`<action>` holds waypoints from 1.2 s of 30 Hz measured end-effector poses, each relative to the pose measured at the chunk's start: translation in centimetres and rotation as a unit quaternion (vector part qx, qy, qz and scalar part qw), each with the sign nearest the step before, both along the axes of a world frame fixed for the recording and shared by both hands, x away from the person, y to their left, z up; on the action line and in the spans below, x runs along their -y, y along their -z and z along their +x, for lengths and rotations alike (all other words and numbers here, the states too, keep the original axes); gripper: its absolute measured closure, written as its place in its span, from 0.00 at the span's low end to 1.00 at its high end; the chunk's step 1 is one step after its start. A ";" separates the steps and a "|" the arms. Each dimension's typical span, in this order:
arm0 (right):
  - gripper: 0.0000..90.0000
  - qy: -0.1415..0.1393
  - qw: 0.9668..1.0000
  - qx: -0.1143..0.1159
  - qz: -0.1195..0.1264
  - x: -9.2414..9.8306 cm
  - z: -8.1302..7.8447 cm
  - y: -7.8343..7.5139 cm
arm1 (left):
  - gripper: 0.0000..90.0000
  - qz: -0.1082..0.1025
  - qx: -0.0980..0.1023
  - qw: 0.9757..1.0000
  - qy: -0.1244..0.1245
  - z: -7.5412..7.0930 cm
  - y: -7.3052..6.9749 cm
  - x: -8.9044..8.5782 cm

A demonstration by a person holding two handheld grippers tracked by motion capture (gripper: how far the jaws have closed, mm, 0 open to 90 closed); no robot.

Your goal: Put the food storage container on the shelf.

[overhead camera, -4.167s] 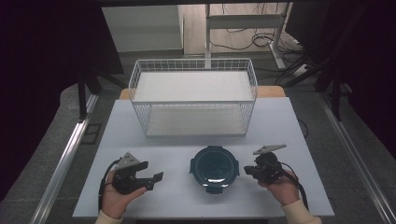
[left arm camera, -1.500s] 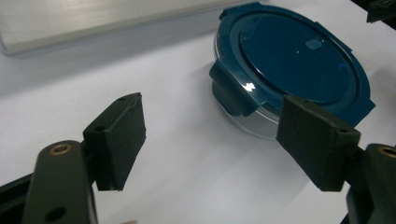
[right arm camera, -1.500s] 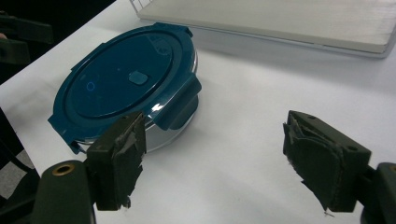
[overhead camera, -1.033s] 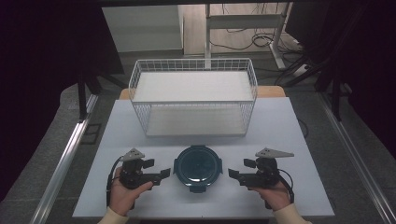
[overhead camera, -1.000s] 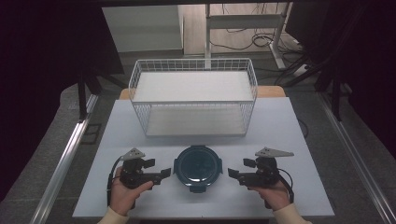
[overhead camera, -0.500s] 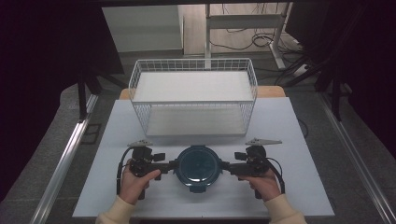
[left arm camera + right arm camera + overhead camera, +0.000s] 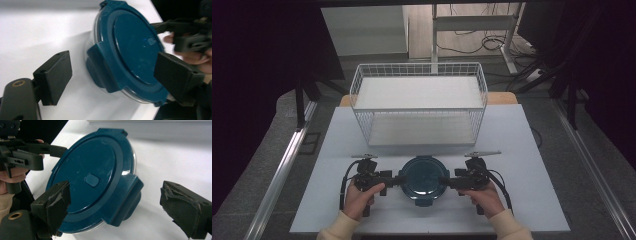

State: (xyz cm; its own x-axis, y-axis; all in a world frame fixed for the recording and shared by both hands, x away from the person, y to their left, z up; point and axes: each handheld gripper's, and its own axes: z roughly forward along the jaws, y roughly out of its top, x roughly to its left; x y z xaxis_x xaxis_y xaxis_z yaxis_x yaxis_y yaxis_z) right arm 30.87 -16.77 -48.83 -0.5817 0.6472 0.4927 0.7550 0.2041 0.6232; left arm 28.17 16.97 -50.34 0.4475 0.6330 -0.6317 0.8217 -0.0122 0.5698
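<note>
You've got both grippers flanking the round container [image 7: 424, 178], which sits on the white table [image 7: 532, 165] near its front edge, right between your hands. It's a clear-walled tub with a dark teal lid [image 7: 130, 47] clipped on top; the lid is on, its side latch flaps [image 7: 126, 200] folded down against the wall. What's inside I can't tell from here: the lid covers the top, and the strip of clear wall showing under the rim gives nothing away.

Your left gripper [image 7: 393, 179] comes in from the container's left side, jaws spread wide and just been opening. In the left gripper view one latch flap sits in the gap between the two black pads, with neither pad pressing on it; one pad is over the bare table, the other in front of the lid's near edge.

Your right gripper [image 7: 453, 181] mirrors it from the right, jaws likewise apart and just been opening. The right gripper view has the opposite flap between the pads, one pad low in front of the lid, the other out over the table, no contact that I can see.

Behind the container, farther up the table, stands the white wire basket [image 7: 418, 107], open at the top. Its pale floor looks bare. It is well apart from the container and from both of your hands.
</note>
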 end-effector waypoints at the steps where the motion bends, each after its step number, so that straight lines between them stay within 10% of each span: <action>1: 0.11 -0.001 1.000 -0.003 0.001 -0.1 0.0 0.1 | 0.16 -0.012 -0.010 1.000 0.002 0.1 0.3 0.0; 28: 0.29 0.036 0.991 -0.107 0.066 -0.9 0.1 2.5 | 0.27 -0.020 -0.057 0.998 0.014 0.1 1.8 1.7; 36: 0.38 0.041 0.991 -0.102 0.077 -0.4 -0.5 1.9 | 0.37 -0.030 -0.048 0.998 0.006 -0.7 1.3 1.2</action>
